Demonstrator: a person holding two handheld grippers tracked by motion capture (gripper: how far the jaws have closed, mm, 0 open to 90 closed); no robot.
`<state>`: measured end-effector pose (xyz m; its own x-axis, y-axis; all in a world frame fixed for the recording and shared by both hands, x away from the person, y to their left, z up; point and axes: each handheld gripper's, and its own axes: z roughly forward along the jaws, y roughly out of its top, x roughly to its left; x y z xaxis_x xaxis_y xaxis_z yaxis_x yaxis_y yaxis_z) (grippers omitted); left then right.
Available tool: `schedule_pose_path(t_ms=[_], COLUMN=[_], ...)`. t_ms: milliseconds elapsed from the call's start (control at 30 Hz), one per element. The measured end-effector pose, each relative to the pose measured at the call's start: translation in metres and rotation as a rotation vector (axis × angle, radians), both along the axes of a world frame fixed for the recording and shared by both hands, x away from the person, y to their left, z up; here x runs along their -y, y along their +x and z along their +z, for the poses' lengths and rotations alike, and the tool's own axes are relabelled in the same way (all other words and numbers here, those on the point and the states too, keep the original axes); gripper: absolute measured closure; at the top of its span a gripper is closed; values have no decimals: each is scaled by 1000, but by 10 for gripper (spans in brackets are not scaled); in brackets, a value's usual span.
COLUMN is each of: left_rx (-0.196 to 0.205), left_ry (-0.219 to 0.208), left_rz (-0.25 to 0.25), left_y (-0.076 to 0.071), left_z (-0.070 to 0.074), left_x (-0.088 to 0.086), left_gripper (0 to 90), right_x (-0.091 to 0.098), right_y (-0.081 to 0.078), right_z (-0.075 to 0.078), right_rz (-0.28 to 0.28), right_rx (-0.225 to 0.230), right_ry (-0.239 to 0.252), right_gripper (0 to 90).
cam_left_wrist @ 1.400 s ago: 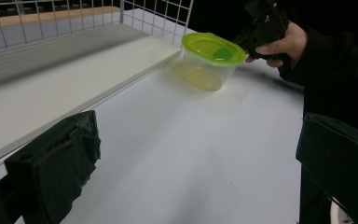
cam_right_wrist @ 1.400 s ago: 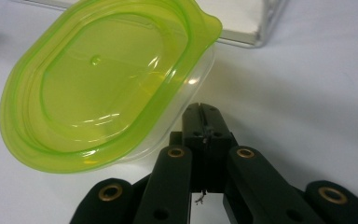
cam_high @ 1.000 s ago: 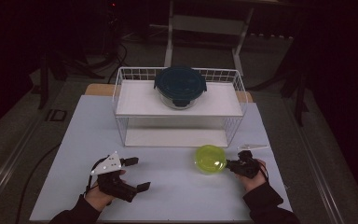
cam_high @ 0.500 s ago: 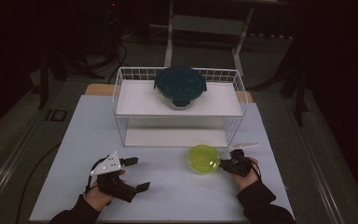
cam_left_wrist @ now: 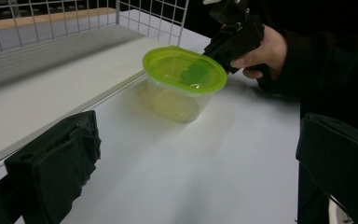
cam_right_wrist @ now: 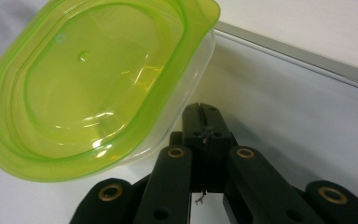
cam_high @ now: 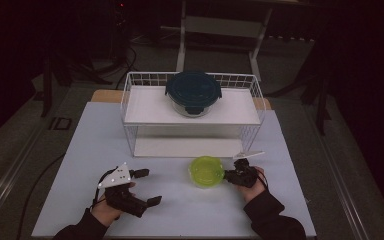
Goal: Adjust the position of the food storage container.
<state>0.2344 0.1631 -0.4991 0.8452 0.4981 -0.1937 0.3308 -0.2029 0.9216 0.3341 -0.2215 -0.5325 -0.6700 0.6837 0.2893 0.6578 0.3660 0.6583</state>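
Observation:
A clear tub with a lime-green lid stands on the white table in front of the wire rack. My right gripper is shut, its jaws pressed together with nothing between them. Their tip rests against the tub's right side just under the lid's rim. The left gripper view shows the right gripper behind the tub, held by a hand. My left gripper stands open at the table's front left, empty, its jaws pointing towards the tub.
A white wire rack stands across the middle of the table. On its top shelf sits a glass container with a dark teal lid. The rack's lower shelf lies just behind the tub.
The right gripper and the green-lidded tub have slid to the left along the front of the rack. The left gripper has stayed where it was.

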Motion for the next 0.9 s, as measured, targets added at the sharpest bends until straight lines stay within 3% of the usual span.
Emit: schedule_pose_path(t_ms=[500, 900], left_rx=[-7, -7], left_ry=[1, 4], left_rz=[-1, -2], left_y=[0, 1], left_z=[0, -1], left_x=[0, 0], left_gripper=[0, 0], right_x=[-40, -55], right_y=[-1, -6], right_z=[-2, -7], right_rz=[74, 109], right_rx=[-29, -61], right_ry=[16, 19], right_gripper=[900, 900])
